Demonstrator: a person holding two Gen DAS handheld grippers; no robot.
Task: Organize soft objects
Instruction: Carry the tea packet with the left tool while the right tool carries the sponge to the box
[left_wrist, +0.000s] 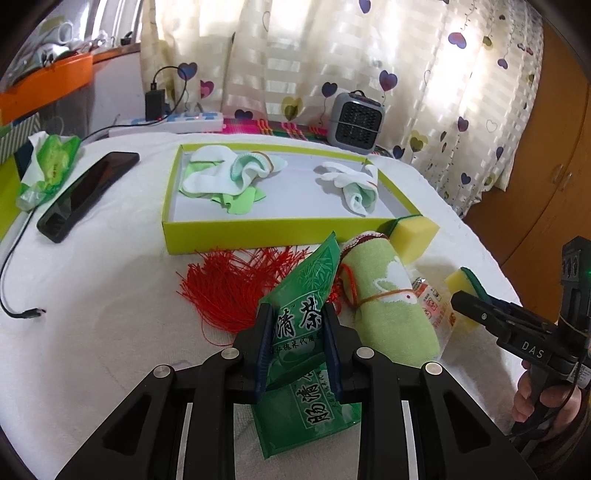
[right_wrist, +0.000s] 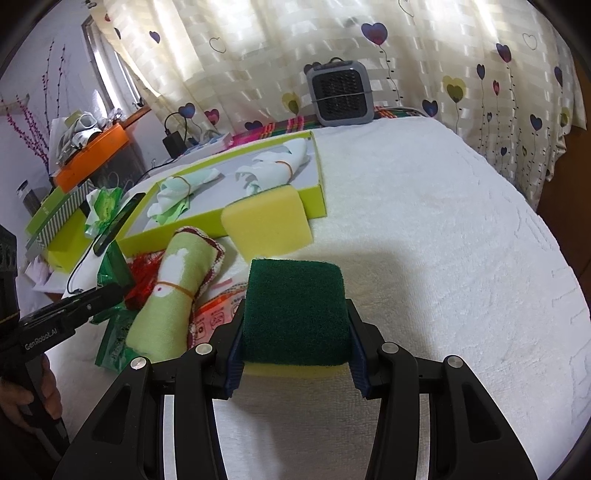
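The green tea packet (left_wrist: 295, 417) is partly hidden behind the left gripper (left_wrist: 298, 347); the printed wrapper (left_wrist: 434, 306) hides under the rolled towel (left_wrist: 391, 295).

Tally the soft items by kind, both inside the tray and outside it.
Sponges: 2, one in the right tool, one against the tray
Sock bundles in the tray: 2
Rolled towel: 1
Green packets: 2, one in the left tool
Red tassel: 1
Total: 8

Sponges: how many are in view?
2. One sponge, green scourer up, sits gripped in the right tool; the other sponge leans against the tray's near corner. Clutter may hide more.
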